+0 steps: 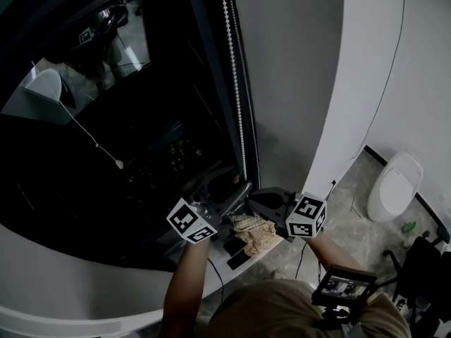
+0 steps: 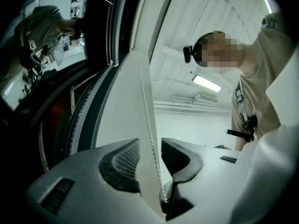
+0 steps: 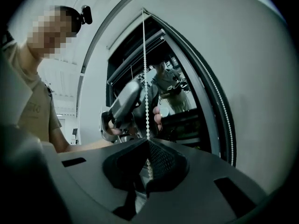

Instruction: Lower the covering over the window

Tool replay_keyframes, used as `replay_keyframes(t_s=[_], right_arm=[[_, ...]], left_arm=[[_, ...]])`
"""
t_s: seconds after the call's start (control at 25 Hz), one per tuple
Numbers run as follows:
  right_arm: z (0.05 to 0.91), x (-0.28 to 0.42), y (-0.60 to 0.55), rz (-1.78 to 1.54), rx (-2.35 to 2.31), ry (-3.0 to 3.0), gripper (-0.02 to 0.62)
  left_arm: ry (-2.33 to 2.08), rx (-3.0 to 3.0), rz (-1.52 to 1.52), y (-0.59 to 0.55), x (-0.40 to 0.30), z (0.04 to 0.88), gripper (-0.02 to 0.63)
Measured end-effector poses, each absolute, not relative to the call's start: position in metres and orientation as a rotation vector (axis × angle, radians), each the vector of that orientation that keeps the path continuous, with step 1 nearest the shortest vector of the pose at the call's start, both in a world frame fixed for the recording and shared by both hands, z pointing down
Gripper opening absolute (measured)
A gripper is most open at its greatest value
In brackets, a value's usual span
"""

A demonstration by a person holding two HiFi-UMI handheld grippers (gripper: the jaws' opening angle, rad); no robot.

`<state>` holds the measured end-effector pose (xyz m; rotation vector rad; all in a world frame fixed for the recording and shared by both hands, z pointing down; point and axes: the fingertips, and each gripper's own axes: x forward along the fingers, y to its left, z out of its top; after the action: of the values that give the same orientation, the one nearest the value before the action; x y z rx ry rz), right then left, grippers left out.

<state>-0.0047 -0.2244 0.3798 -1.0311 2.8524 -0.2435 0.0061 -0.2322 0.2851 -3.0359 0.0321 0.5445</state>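
R gripper (image 3: 148,141) is clamped on the chain (image 3: 145,78), jaws together w/ the beads pinched btwn the pads. L gripper (image 2: 150,146) has its jaws apart. A strand of chain runs through the gap but isn't pinched. Both sit side by side low at the right edge of the window (image 1: 106,153), where the chain hangs along the frame.

Progress, my read: early. The glass is bare and dark in the head view, w/ only reflections on it. No shade edge shows in the pane, so nearly all the lowering is left. You look mid hand-over-hand: R holds, L is free to regrip.

Surface: a white curved ledge (image 1: 141,287) under the window, w/ a crumpled cloth (image 1: 255,232) and two dark flat items, prob. phones, by your grippers.

Room: pale wall (image 1: 303,62), grey stone-look floor (image 1: 338,217), white rounded bin (image 1: 394,185), thin cable (image 1: 390,83) up the wall.
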Motion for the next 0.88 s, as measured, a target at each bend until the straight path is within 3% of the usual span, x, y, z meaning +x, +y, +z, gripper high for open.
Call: replay_keyframes(t_s=[0.04, 0.08, 0.28, 0.36, 0.6, 0.64, 0.72, 0.88], right_arm=[[0.380, -0.006, -0.223, -0.230, -1.033, 2.860, 0.009], [0.380, -0.007, -0.223, -0.206, -1.043, 2.874, 0.011], [0.374, -0.003, -0.214, -0.025, -0.978, 2.958, 0.022], [0.357, 0.005, -0.210, 0.044, -0.931, 2.904, 0.134], [0.293, 0.009, -0.207, 0.124, -0.965, 2.703, 0.143], [0.290, 0.007, -0.208, 0.140, -1.002, 2.698, 0.135], [0.290, 0.008, -0.213, 0.162, -1.086, 2.686, 0.023], [0.298, 0.009, -0.219, 0.143, -1.147, 2.686, 0.008]], left_arm=[[0.051, -3.027, 0.528, -0.232, 0.010, 0.285, 0.081], [0.058, -3.031, 0.542, -0.232, 0.011, 0.285, 0.027], [0.125, -3.040, 0.628, -0.236, -0.002, 0.293, 0.020], [0.138, -3.031, 0.586, -0.236, -0.003, 0.300, 0.020], [0.121, -3.088, 0.384, -0.219, 0.014, 0.366, 0.020], [0.119, -3.107, 0.374, -0.216, 0.016, 0.375, 0.020], [0.123, -3.127, 0.371, -0.213, 0.015, 0.385, 0.020], [0.108, -3.107, 0.337, -0.208, 0.009, 0.383, 0.020]])
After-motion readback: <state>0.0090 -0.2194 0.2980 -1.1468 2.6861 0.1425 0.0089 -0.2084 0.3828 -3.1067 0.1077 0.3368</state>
